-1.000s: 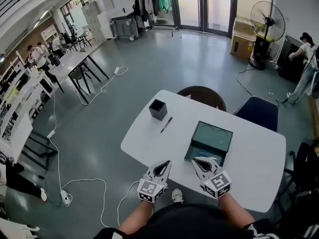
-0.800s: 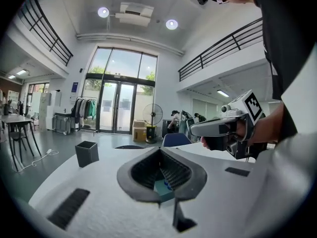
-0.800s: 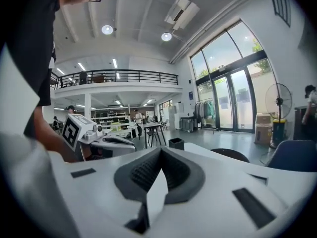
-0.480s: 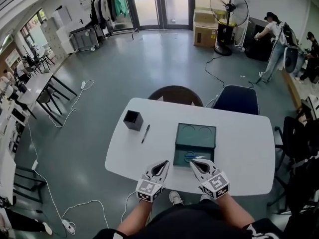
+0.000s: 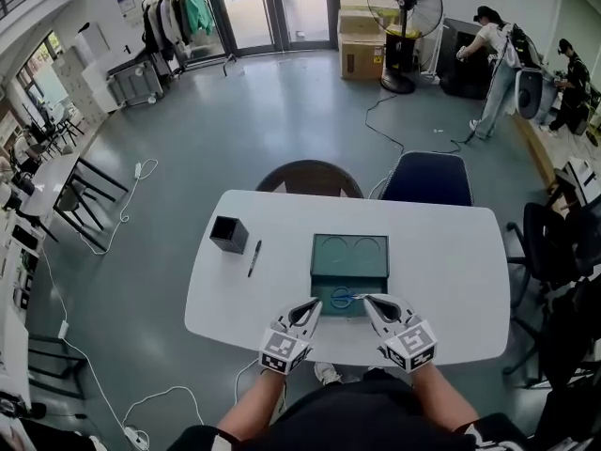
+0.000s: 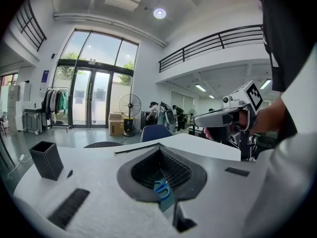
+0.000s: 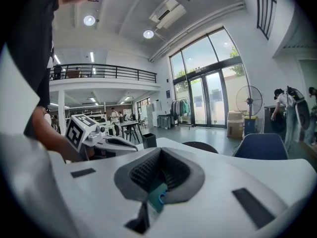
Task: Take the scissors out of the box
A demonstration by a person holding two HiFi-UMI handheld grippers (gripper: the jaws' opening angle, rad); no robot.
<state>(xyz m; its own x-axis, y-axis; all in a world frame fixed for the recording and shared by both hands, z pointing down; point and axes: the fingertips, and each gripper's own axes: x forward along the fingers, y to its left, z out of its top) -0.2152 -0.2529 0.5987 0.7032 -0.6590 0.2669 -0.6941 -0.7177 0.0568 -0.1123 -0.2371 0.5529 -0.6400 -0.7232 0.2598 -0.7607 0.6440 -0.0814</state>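
Both tools are closed and hold nothing. The left tool (image 5: 307,308) has its jaws fully together. The right gripper view shows the same for the right tool (image 5: 373,302): jaws met, only the small empty window between the pads. The scissors (image 5: 344,297) lie inside the box (image 5: 348,237), in the part closest to me, on the white counter (image 5: 441,271). They are just ahead of the two tool tips and between them; through each pad window I can see something blue of them. Their long axis seems to run across, left to right, with the blue handles toward the left tool and the thin blades toward the right tool. So I judge the left tool nearer to the handles and the right one nearer to the blades. Before any grasp one tool must open, and it should come down across this axis, not along it. The near box wall may hinder a low approach.
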